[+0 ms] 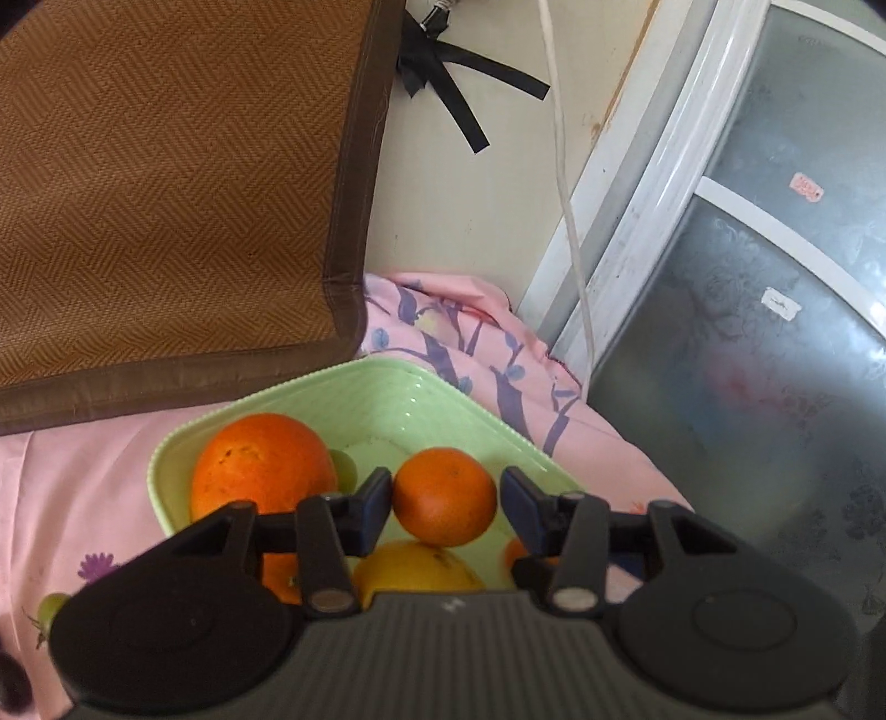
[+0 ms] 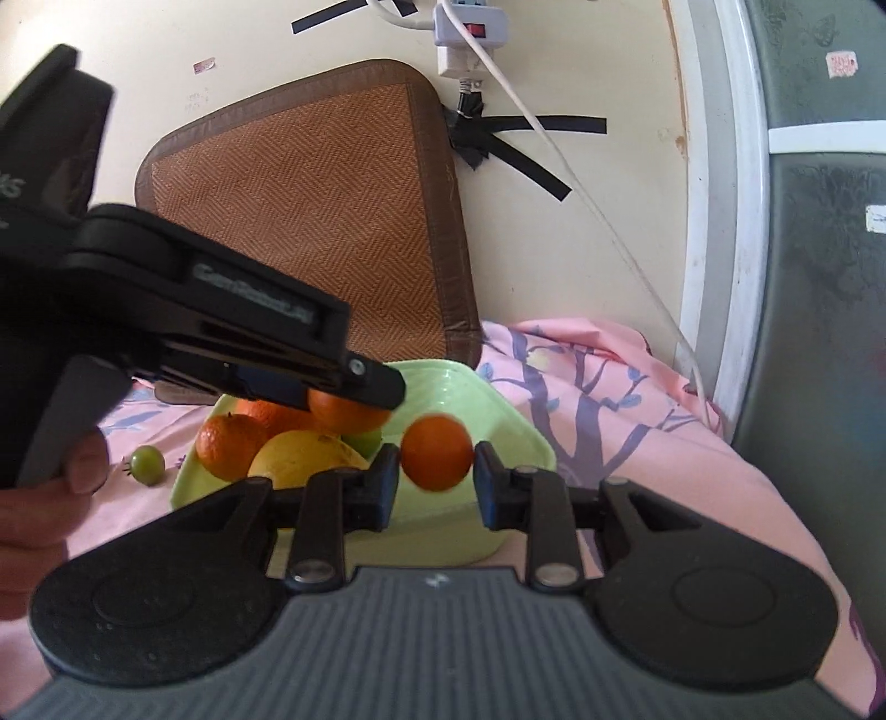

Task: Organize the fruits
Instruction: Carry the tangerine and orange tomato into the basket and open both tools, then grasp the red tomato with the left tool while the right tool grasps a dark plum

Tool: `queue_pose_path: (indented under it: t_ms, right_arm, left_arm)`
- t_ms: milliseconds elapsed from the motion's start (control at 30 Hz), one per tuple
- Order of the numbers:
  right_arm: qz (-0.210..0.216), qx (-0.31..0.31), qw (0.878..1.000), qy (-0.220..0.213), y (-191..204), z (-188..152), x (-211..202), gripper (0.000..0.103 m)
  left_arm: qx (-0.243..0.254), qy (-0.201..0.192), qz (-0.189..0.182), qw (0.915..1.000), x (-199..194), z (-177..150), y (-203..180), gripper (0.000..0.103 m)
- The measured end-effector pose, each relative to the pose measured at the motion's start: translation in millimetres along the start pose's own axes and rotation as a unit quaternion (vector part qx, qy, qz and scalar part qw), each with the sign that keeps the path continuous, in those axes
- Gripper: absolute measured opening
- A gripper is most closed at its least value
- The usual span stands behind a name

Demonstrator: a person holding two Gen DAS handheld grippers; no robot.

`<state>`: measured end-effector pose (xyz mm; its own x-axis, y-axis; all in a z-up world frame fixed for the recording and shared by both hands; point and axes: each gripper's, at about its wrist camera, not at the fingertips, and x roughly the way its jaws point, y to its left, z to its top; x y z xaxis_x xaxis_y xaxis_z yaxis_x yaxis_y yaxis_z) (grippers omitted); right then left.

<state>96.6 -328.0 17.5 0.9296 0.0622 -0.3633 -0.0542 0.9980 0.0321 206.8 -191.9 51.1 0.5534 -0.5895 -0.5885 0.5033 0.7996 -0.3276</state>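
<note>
Pink floral bedding (image 2: 637,443) fills the lower frames, carrying a pale green dish (image 2: 515,437) of glossy oranges and a yellow fruit (image 2: 299,454). Left gripper (image 1: 446,498) spreads around a small orange (image 1: 444,497) at centre; right gripper (image 2: 434,479) brackets another, blurred orange (image 2: 437,452).

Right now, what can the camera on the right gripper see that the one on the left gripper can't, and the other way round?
Only the right wrist view shows the left gripper from outside, the person's hand, a small green fruit lying on the cloth outside the bowl, and a white power strip on the wall.

Only the left wrist view shows the big orange in full.

Both show the green bowl, a yellow fruit, the woven mat, the pink floral cloth, and a small orange between each gripper's own fingers.
</note>
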Motion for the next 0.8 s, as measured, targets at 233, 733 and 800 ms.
queue_pose_path:
  t_ms: [233,733,800]
  right_arm:
    - [0.002,0.003,1.000,-0.019,-2,-3,-4,0.052]
    - [0.147,-0.025,0.987,-0.052,73,18,-49,0.039]
    - [0.169,-0.060,0.984,-0.020,105,16,-34,0.039]
  left_arm:
    - [-0.014,-0.029,-0.015,0.9994,-33,4,5,0.054]
    - [-0.083,-0.073,0.130,0.9853,-202,-81,150,0.051]
    - [-0.105,-0.068,0.123,0.9845,-193,-87,161,0.051]
